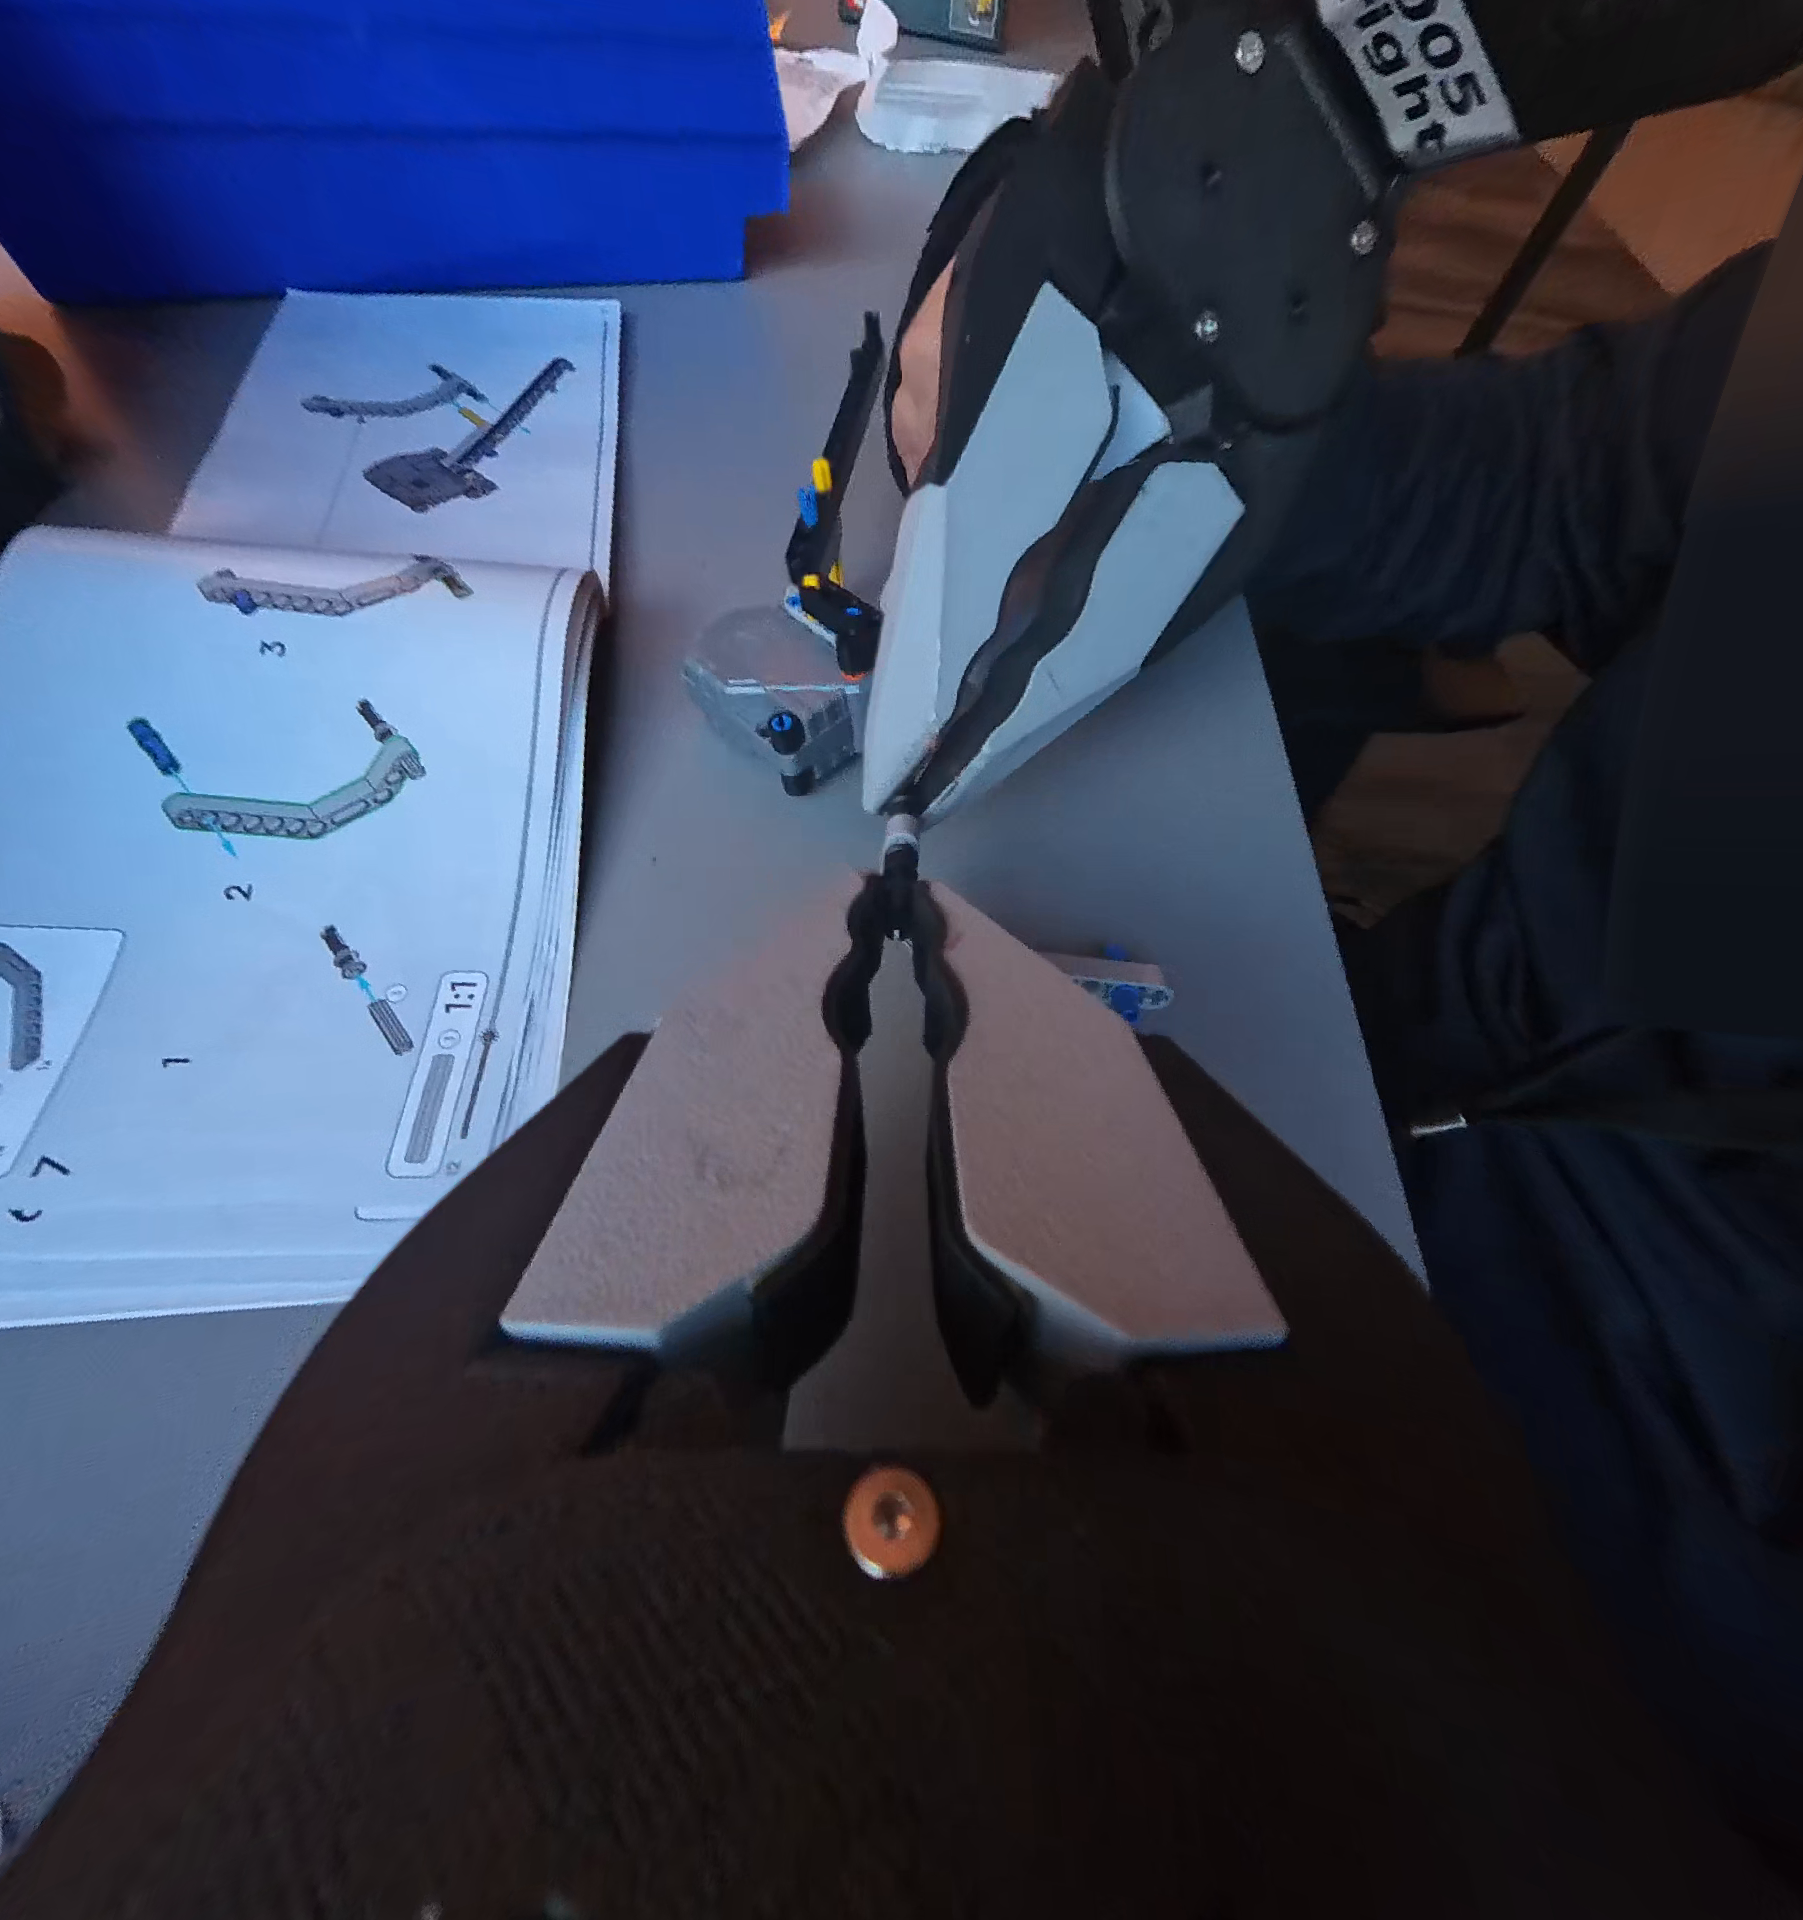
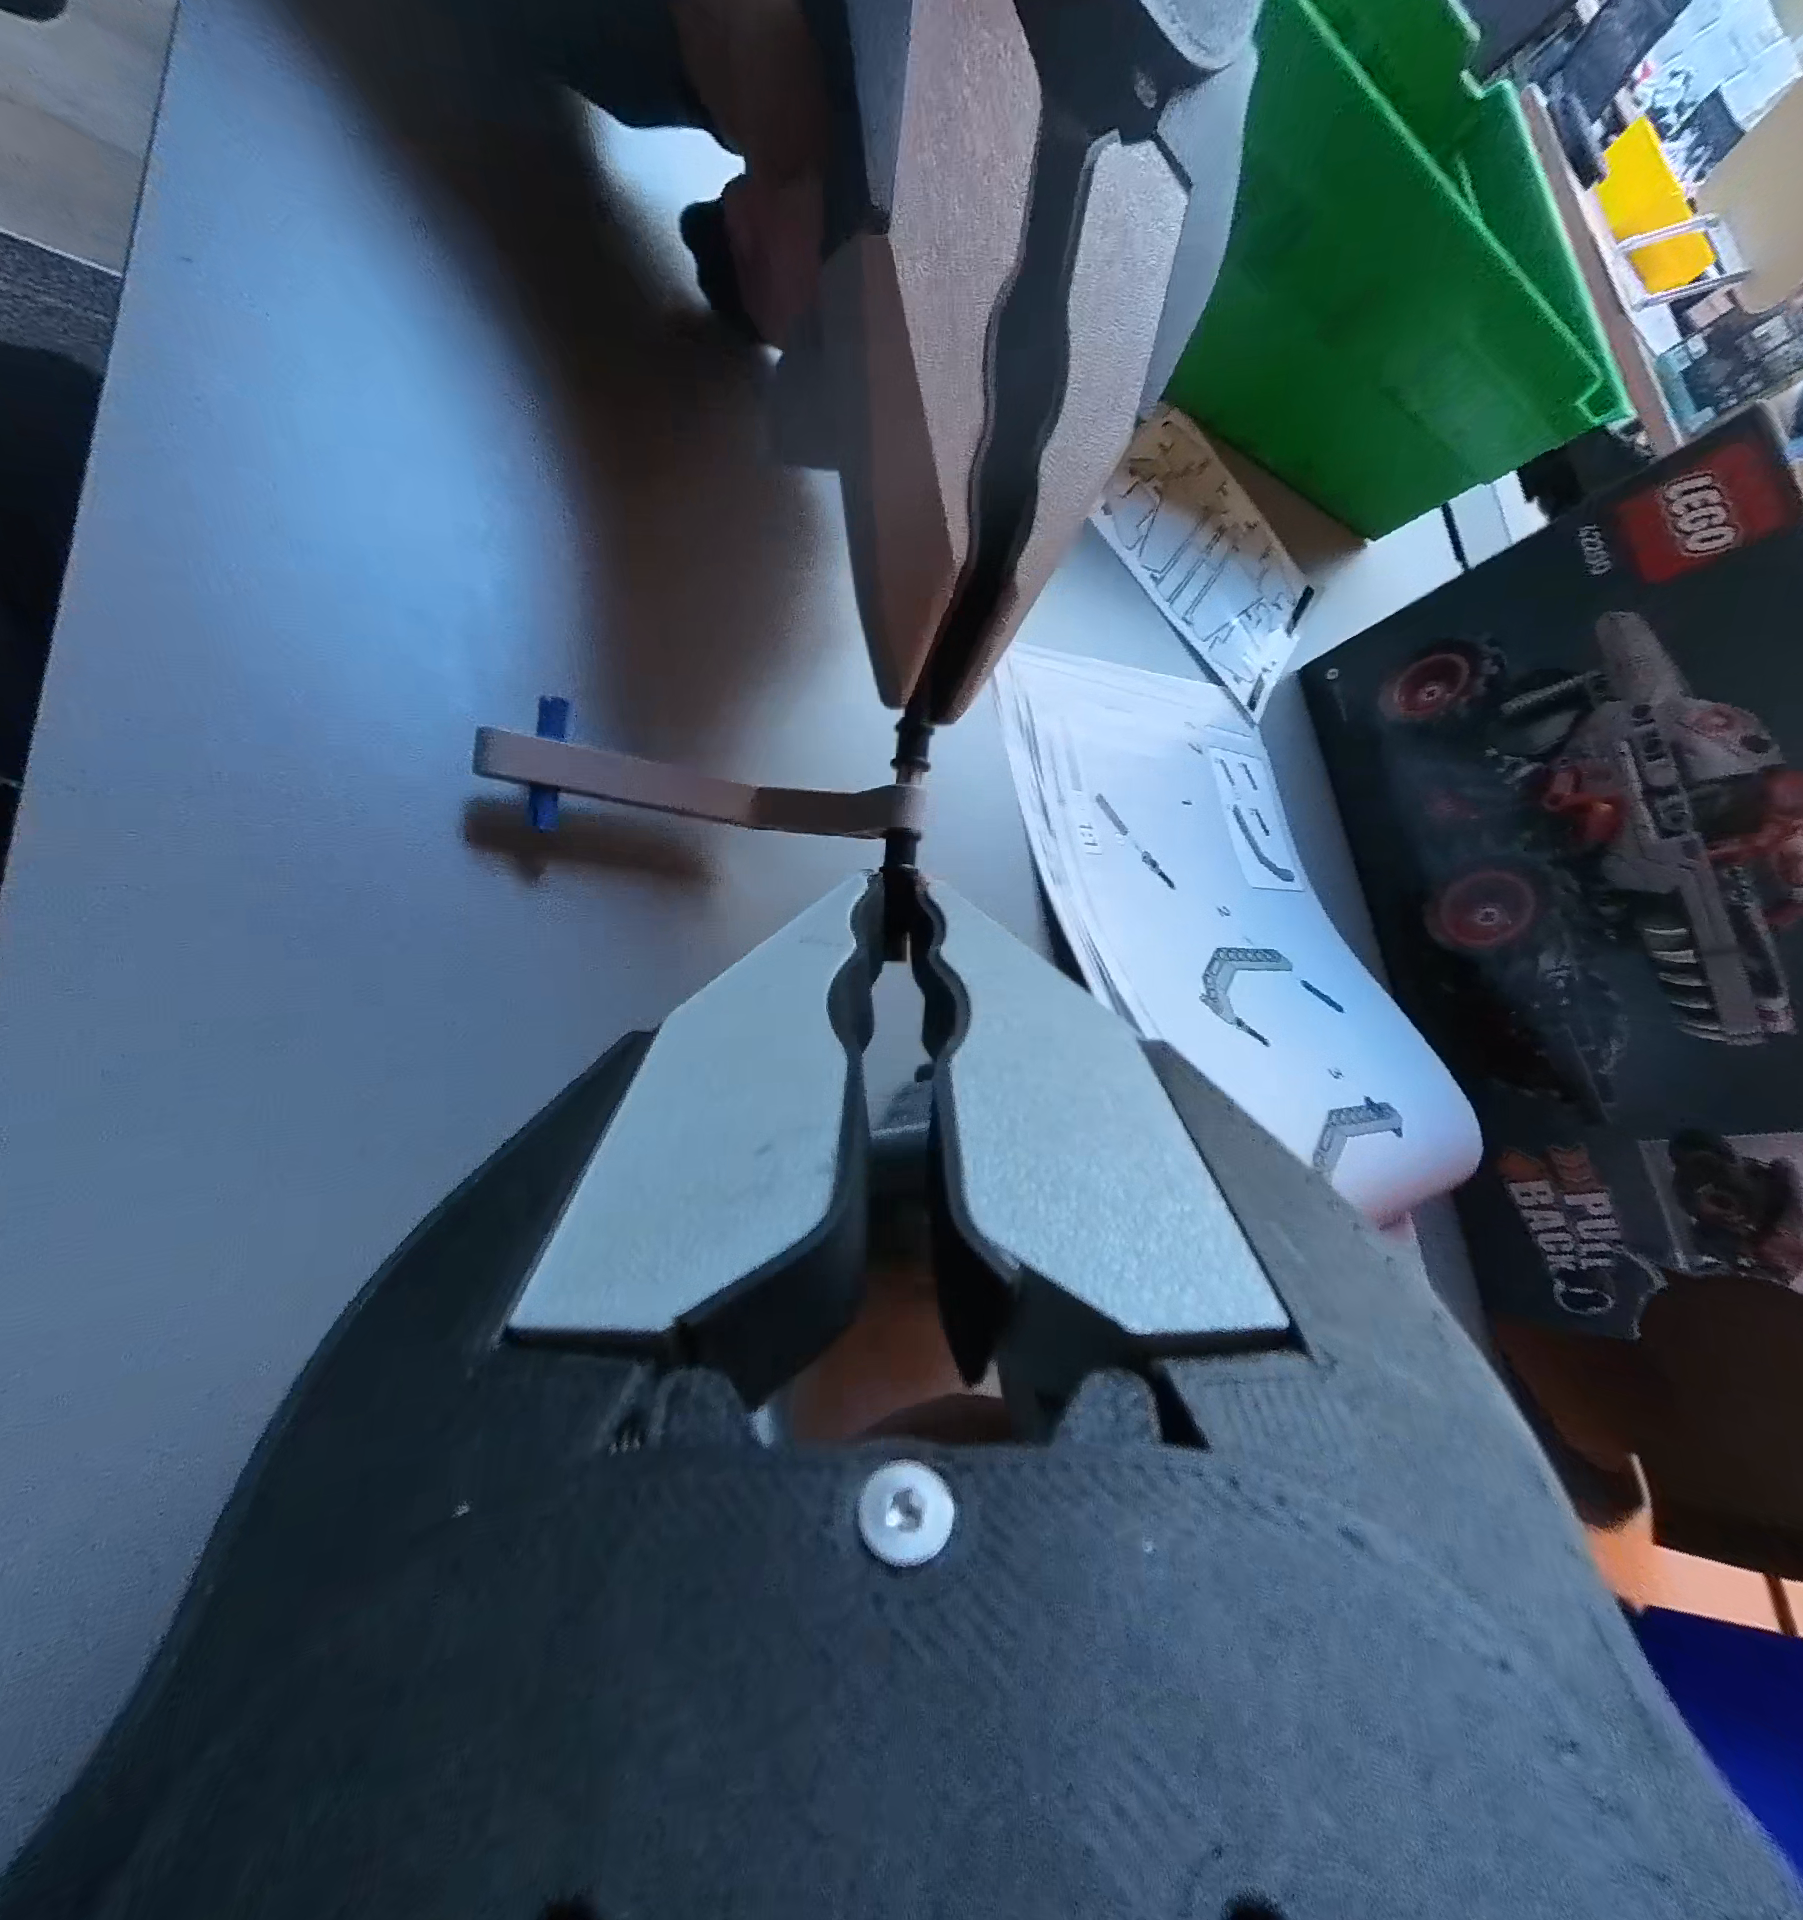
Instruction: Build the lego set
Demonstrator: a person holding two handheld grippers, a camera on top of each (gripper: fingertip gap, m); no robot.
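A thin black axle (image 1: pixel 897 868) runs between my two grippers, through the end of a grey angled beam (image 2: pixel 668 784) that carries a blue pin (image 2: pixel 549 764). My left gripper (image 1: pixel 892 914) is shut on the near end of the axle. My right gripper (image 1: pixel 902 805) comes in from the upper right and is shut on the far end. In the right wrist view, my right gripper (image 2: pixel 897 894) is at the bottom and my left gripper (image 2: pixel 918 717) at the top. The beam hangs above the grey table and casts a shadow. In the left wrist view most of the beam (image 1: pixel 1115 982) is hidden behind my finger.
A partly built model (image 1: pixel 772 707), a grey motor block with an upright black beam, stands behind the grippers. The open instruction booklet (image 1: pixel 253 883) lies to the left. Blue bins (image 1: pixel 357 135) stand at the back. In the right wrist view are green bins (image 2: pixel 1396 312), the set's box (image 2: pixel 1603 779) and a sticker sheet (image 2: pixel 1209 582). The tips of both grippers are at nearly the same place.
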